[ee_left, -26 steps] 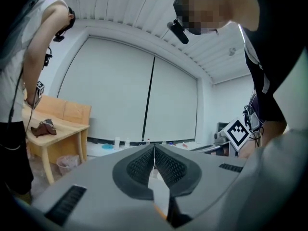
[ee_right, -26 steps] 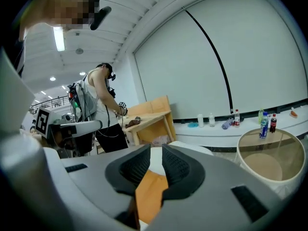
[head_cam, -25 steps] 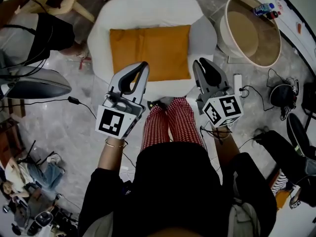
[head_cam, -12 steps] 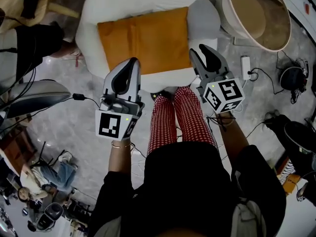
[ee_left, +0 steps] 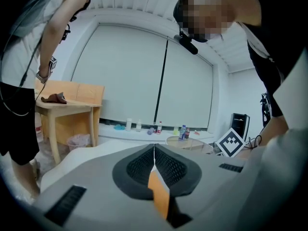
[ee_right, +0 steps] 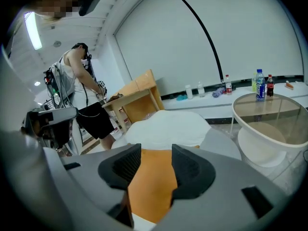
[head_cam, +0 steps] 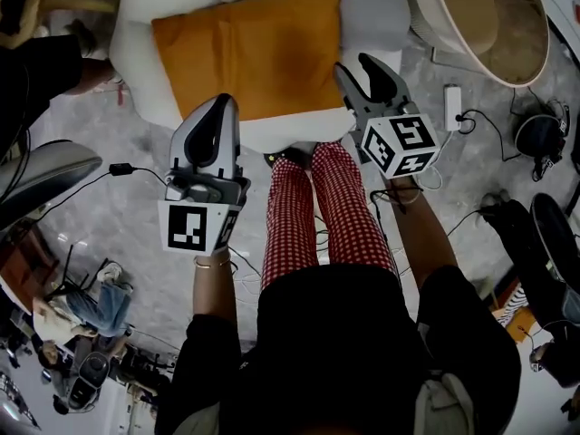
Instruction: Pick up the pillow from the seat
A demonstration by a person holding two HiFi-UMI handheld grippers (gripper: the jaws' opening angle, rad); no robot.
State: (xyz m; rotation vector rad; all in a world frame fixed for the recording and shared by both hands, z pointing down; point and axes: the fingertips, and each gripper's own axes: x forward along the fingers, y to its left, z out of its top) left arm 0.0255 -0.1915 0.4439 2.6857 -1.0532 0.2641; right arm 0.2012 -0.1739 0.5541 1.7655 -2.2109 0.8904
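The orange pillow (head_cam: 249,53) lies flat on the white seat (head_cam: 134,57). It is likely soft, light and floppy, best pinched at its near edge. The left gripper (head_cam: 220,102) has its jaws pressed together. The right gripper (head_cam: 355,64) jaws have just been opening, with nothing between them.

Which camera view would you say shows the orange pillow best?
The head view: nearly the whole pillow lies flat on the white seat. The right gripper view shows only a strip between fingers that have just been opening; the left gripper view, just a sliver below shut fingers.
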